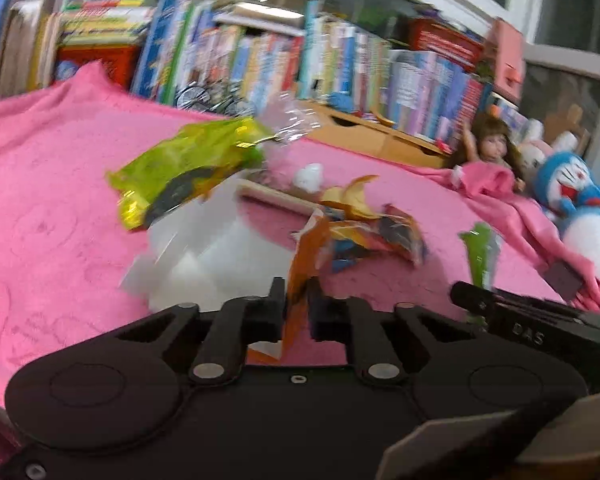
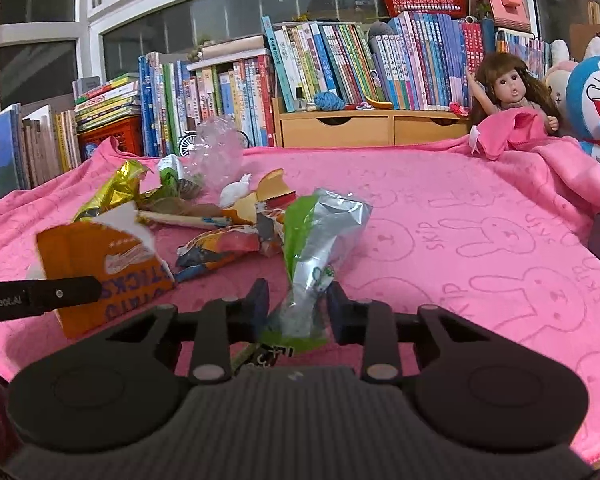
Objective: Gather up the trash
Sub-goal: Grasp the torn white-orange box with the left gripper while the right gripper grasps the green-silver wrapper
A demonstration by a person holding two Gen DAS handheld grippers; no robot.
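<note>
Two grippers each pinch a wrapper above the pink blanket's (image 2: pixel 480 208) near edge: the left gripper (image 1: pixel 298 304) is clamped on a torn orange snack packet (image 1: pixel 300 280). The right gripper (image 2: pixel 298 308) squeezes a green-and-silver foil pouch (image 2: pixel 316 248) at its crumpled neck; both look light, limp, slippery, so pinch folded edges.

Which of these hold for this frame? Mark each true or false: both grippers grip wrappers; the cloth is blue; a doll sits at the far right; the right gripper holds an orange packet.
1. Both grippers grip wrappers. True: the left gripper pinches an orange wrapper, the right gripper a green-and-silver wrapper.
2. The cloth is blue. False: the blanket is pink.
3. A doll sits at the far right. True.
4. The right gripper holds an orange packet. False: the left does.
</note>
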